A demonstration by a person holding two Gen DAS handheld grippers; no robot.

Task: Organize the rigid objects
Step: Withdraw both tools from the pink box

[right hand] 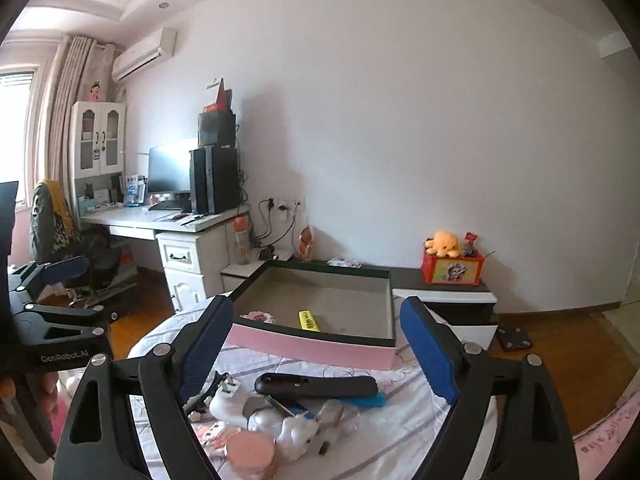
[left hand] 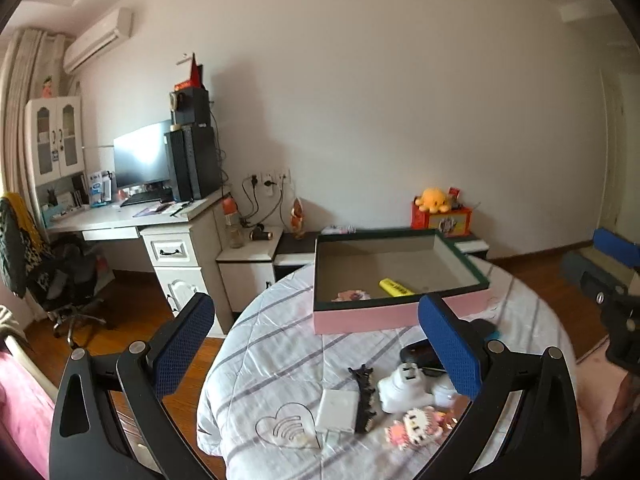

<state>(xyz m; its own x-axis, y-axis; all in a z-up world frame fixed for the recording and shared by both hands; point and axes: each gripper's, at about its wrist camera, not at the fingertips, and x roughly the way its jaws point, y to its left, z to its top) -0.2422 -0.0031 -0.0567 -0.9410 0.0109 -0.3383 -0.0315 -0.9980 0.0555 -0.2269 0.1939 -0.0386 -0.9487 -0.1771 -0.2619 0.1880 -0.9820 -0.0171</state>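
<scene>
Both my left gripper and right gripper hang wide open and empty over the near clutter, so a sloppy grab at the black remote could knock the white charger off the bed.

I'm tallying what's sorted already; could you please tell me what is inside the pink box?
Inside the pink box: a yellow highlighter and a small pinkish flat item. Its near wall hides the front strip of the floor.

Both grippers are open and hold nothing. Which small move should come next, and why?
Probably lower the right gripper onto the long black remote lying just below it and close on it. The pink box holds only a yellow marker and a small sticker, while the loose things lie on the quilt; the remote lies on top, unobstructed.
</scene>
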